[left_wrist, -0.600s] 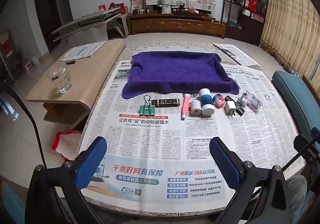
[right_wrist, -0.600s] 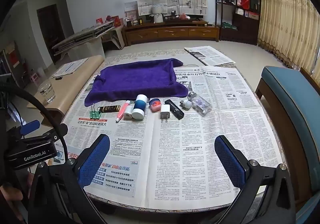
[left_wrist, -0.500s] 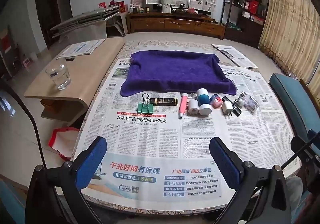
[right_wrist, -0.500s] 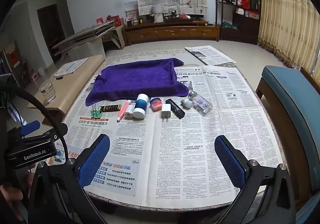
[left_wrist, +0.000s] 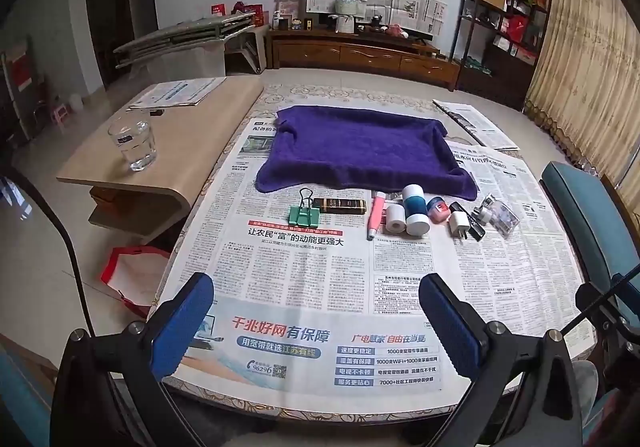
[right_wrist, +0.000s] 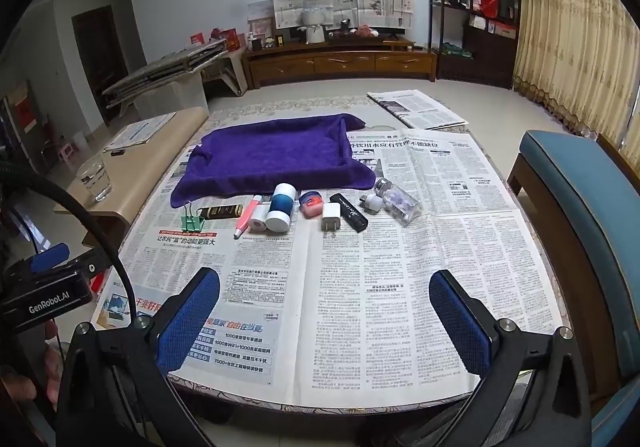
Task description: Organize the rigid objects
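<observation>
Living room behind everything: wooden TV cabinet (left_wrist: 360, 53) along the far wall, newspaper sheets taped above it, dark shelf unit (right_wrist: 472, 3) in the corner and curtains down the right. Closer in, my table (left_wrist: 224, 395) is covered edge to edge in newspaper (right_wrist: 400, 267), with a teal chair (right_wrist: 580, 215) off to the right and a lower wooden side table (left_wrist: 192, 127) on the left carrying a glass of water (left_wrist: 134, 143).

Biggest thing on the table is the purple towel (left_wrist: 360, 147), spread flat at the far side. All the small stuff sits in a rough row just in front of its near edge. From left: green binder clip (left_wrist: 304, 212), dark rectangular tube (left_wrist: 339, 205) just beside it, pink pen (left_wrist: 375, 214) pointing toward me, small white roll (left_wrist: 395, 219) touching a blue and white bottle (left_wrist: 414, 209) lying on its side, little pink-lidded jar (left_wrist: 437, 209), white charger plug (right_wrist: 331, 217), black USB stick (right_wrist: 352, 212), a small white adapter (right_wrist: 372, 202), and a clear plastic bottle (right_wrist: 398, 203) at the right end.

Both of mine are hanging over the near edge of the table, well apart from that row. Left gripper (left_wrist: 316, 319): jaws spread wide, nothing between them. Right gripper (right_wrist: 324, 311): same deal, jaws wide apart with just newspaper showing between the blue pads (right_wrist: 188, 323).
</observation>
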A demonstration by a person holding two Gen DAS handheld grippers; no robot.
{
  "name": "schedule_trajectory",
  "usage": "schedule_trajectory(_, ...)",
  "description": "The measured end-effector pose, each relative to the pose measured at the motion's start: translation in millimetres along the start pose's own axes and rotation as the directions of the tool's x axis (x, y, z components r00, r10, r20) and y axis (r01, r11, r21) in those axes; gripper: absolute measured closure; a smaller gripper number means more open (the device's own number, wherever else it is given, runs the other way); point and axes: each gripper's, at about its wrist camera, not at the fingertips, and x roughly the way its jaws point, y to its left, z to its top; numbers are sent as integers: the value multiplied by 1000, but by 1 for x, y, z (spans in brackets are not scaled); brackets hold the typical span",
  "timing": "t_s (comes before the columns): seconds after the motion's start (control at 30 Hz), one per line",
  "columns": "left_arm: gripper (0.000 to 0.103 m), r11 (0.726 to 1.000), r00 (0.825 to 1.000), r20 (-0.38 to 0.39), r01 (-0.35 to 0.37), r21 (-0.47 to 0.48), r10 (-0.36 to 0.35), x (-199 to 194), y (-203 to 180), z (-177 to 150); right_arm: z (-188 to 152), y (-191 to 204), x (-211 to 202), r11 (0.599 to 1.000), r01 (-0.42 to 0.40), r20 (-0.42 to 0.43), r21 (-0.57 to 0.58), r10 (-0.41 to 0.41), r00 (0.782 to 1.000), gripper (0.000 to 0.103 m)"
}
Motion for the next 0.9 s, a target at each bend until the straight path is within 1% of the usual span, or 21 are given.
schedule_trajectory(0.47, 0, 1000, 1000, 13, 1, 4, -1, -7, 0, 2, -1, 2, -1, 1000, 2, 9, 4, -2, 1000, 0)
schedule_trajectory(0.9, 0, 1000, 1000, 1, -1, -4, 1, -9, 1, -2, -2, -4, -7, 1000, 1, 16, 10, -1, 1000, 0)
